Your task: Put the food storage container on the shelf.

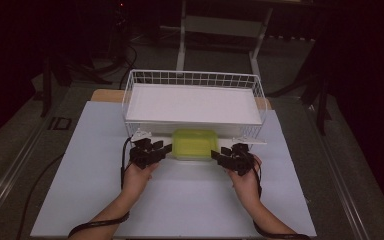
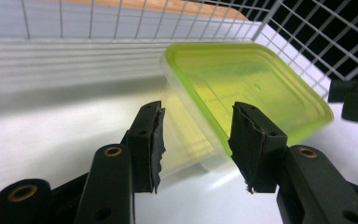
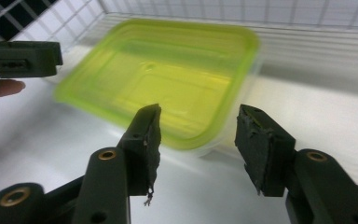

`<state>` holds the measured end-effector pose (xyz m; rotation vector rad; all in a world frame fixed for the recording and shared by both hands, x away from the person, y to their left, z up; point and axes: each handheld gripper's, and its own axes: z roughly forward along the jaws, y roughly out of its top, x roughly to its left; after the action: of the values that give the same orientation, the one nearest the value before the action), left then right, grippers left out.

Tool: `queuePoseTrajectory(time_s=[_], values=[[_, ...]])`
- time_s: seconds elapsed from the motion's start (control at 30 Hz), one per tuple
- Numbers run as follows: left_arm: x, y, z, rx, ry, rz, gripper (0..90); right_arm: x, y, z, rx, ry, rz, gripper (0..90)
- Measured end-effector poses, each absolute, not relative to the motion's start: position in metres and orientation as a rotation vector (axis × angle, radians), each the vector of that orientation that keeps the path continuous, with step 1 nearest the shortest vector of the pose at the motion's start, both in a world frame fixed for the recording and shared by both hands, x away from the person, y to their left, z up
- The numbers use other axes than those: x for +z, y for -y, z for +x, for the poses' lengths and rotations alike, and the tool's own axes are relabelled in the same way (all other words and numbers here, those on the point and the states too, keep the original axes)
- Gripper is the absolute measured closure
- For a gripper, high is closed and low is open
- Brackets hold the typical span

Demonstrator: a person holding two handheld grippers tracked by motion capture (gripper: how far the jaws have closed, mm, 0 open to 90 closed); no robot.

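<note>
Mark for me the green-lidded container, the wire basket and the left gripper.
green-lidded container (image 1: 195, 143), high view, middle of the lid.
wire basket (image 1: 192, 78), high view, far wire wall.
left gripper (image 2: 196, 140), left gripper view, midway between its open jaws.

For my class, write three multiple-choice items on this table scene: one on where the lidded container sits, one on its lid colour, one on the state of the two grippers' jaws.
1. Where is the container?
A. inside the wire basket
B. on the table in front of the basket
C. lifted clear of the table

2. What colour is the lid?
A. red
B. blue
C. yellow-green

3. The left gripper and right gripper are:
A. both open
B. both shut
C. one shut on the lid

Answers: B, it rests between the grippers before the basket's front; C, both gripper views show it; A, each pair of jaws stands apart.
</note>
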<state>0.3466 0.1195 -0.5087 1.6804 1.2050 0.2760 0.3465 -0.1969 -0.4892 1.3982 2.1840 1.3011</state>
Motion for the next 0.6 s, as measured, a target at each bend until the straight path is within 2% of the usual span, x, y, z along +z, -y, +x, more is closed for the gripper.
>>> queuePoseTrajectory(time_s=[0.17, 0.23, 0.27, 0.3, 0.33, 0.37, 0.47, 0.53, 0.6], values=[[-0.5, -0.123, 0.329, 0.299, -1.151, 1.706, 55.3, -0.483, 0.19, 0.337, 1.307, -2.219, 1.362, 53.3], [-0.499, -0.126, 0.321, 0.29, -1.159, 1.705, 55.2, -0.483, 0.185, 0.333, 1.31, -2.238, 1.359, 62.0], [-0.499, -0.126, 0.321, 0.29, -1.159, 1.705, 55.1, -0.483, 0.185, 0.333, 1.31, -2.238, 1.359, 62.0], [-0.5, -0.127, 0.318, 0.29, -1.166, 1.706, 55.1, -0.484, 0.183, 0.333, 1.31, -2.25, 1.36, 69.3], [-0.501, -0.128, 0.315, 0.281, -1.168, 1.7, 55.1, -0.485, 0.18, 0.332, 1.289, -2.267, 1.368, 82.2], [-0.501, -0.13, 0.31, 0.285, -1.17, 1.7, 53.1, -0.489, 0.176, 0.331, 1.266, -2.298, 1.342, 89.9], [-0.502, -0.132, 0.304, 0.278, -1.172, 1.704, 48.5, -0.493, 0.171, 0.33, 1.251, -2.32, 1.33, 90.0], [-0.502, -0.134, 0.302, 0.276, -1.172, 1.701, 48.5, -0.495, 0.169, 0.33, 1.246, -2.328, 1.327, 90.0], [-0.504, -0.137, 0.299, 0.268, -1.185, 1.695, 42.1, -0.5, 0.163, 0.329, 1.239, -2.339, 1.315, 90.0]])
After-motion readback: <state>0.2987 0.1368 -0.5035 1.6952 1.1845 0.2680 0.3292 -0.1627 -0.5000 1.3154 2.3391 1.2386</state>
